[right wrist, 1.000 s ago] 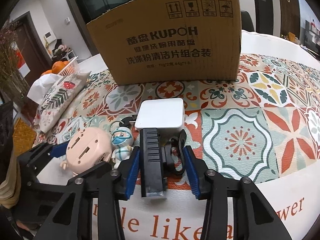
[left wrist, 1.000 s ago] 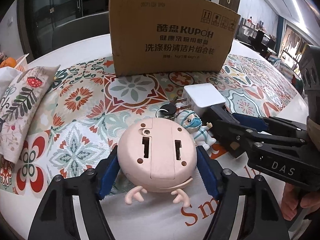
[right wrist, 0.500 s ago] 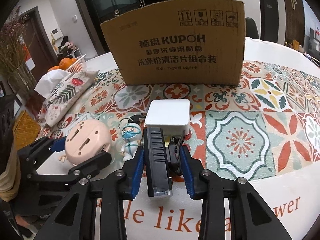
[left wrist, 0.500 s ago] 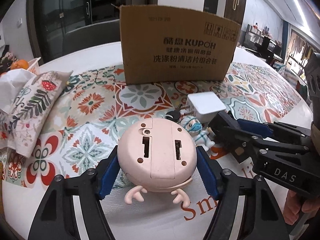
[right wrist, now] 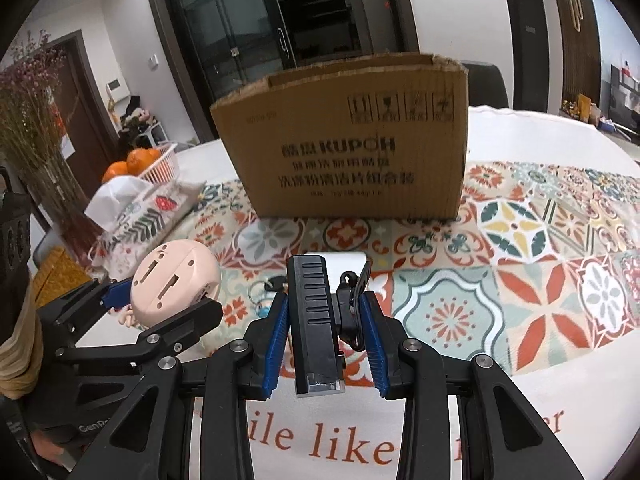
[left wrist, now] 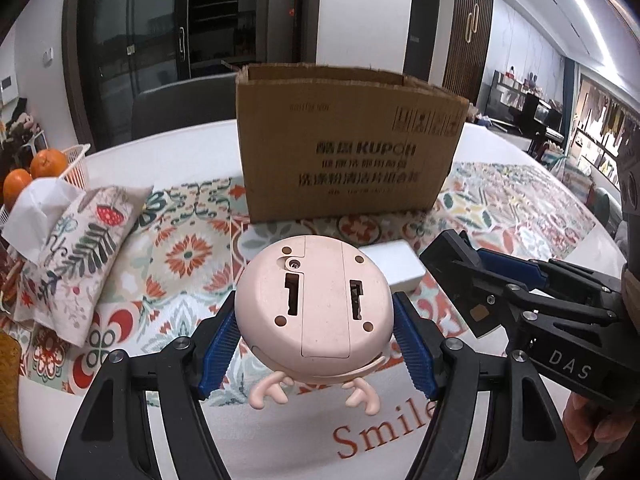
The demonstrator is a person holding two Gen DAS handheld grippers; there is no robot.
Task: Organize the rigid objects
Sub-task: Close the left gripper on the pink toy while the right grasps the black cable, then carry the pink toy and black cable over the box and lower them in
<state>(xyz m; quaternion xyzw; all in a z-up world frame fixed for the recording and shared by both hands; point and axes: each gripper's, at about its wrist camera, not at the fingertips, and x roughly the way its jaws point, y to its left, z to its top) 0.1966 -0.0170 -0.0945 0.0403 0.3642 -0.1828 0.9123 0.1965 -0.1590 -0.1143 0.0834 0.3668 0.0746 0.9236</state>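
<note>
My left gripper is shut on a round pink toy with small hands, held above the table; it also shows in the right wrist view. My right gripper is shut on a black clip-like device, lifted off the table; it shows at the right of the left wrist view. An open cardboard box stands ahead in both views. A white square block lies on the patterned mat, mostly hidden behind the device in the right wrist view.
A floral tissue pouch and a basket of oranges sit at the left. A keyring lies on the tiled mat. Dried flowers stand far left.
Both grippers have risen with their objects, so the table and box look lower and farther. The right gripper closed tighter on the black device. The doll keyring is now hidden behind the pink toy.
</note>
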